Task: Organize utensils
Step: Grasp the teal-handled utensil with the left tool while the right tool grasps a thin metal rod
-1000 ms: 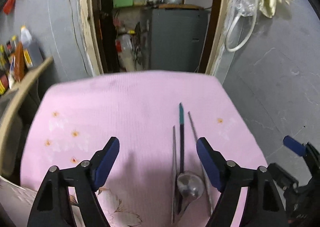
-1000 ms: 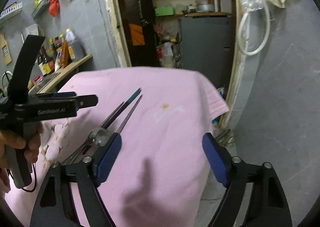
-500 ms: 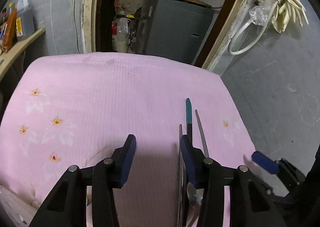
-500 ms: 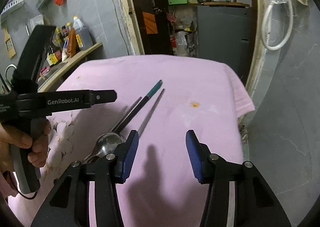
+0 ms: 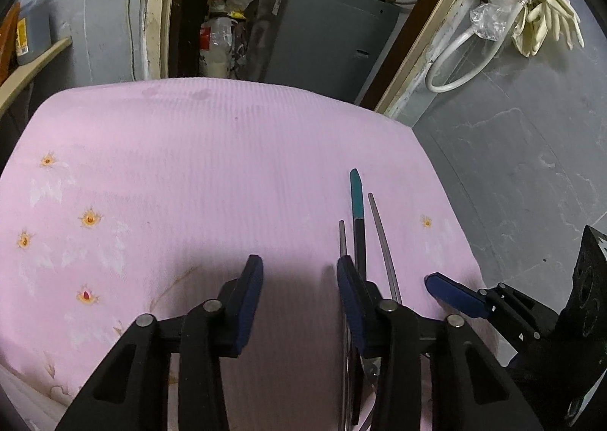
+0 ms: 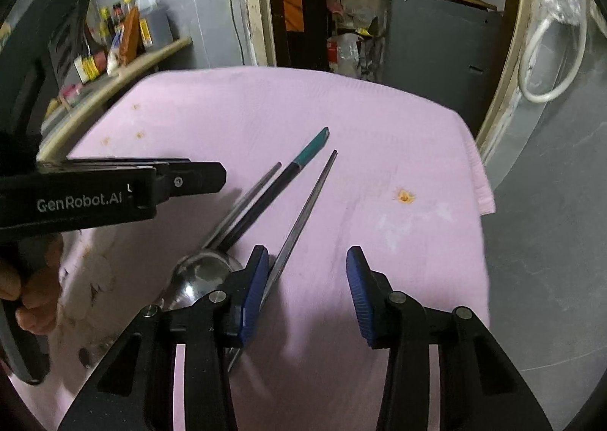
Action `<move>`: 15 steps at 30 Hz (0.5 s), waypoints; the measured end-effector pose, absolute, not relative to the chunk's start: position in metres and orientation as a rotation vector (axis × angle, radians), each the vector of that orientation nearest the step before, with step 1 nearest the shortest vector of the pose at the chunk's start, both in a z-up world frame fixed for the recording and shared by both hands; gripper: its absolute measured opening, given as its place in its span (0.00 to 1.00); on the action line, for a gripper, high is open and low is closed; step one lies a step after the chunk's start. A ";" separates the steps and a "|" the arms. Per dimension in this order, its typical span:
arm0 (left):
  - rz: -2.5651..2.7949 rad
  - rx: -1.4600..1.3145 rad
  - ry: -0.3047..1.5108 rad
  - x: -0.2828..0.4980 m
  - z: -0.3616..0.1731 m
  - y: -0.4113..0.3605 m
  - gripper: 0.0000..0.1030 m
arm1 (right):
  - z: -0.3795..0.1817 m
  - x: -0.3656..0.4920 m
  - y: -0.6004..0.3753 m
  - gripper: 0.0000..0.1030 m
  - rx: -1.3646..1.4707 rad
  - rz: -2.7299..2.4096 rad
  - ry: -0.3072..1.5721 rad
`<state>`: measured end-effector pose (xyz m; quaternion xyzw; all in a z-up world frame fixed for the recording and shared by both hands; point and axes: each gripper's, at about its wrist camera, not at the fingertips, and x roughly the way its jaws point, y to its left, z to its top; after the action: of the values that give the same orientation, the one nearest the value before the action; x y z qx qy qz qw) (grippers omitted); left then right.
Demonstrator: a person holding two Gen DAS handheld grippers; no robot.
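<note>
Right wrist: utensils [image 6: 265, 199] lengthwise, handles pointing away; both grippers' jaws closing, nothing between.

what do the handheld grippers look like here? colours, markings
Both the left gripper and the right gripper are matte black frames with silver pivot pins. Their fingers carry ribbed dark blue pads. White "GenRobot.AI" lettering runs along the left gripper's side. No sleeves or cables visible.

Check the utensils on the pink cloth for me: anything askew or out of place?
Slightly. The two metal chopsticks are split up: the spoon with its teal-tipped handle lies between them, and they splay apart toward the far ends. Nothing looks spilled or damaged.
</note>
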<state>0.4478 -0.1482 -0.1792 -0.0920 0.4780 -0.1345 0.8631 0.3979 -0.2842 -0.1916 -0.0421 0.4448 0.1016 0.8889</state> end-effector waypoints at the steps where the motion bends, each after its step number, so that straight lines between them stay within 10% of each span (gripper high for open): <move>1: -0.288 -0.193 1.007 0.448 -0.179 -0.149 0.33 | -0.190 0.396 -0.285 0.28 -0.099 0.201 0.936; 15: -0.368 -0.024 1.101 0.451 -0.183 -0.184 0.14 | -0.189 0.391 -0.336 0.19 0.050 0.170 1.020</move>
<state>0.4509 -0.1837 -0.1830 -0.0111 0.5201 -0.1739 0.8361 0.3907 -0.3359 -0.1893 0.0239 0.4876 0.0813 0.8689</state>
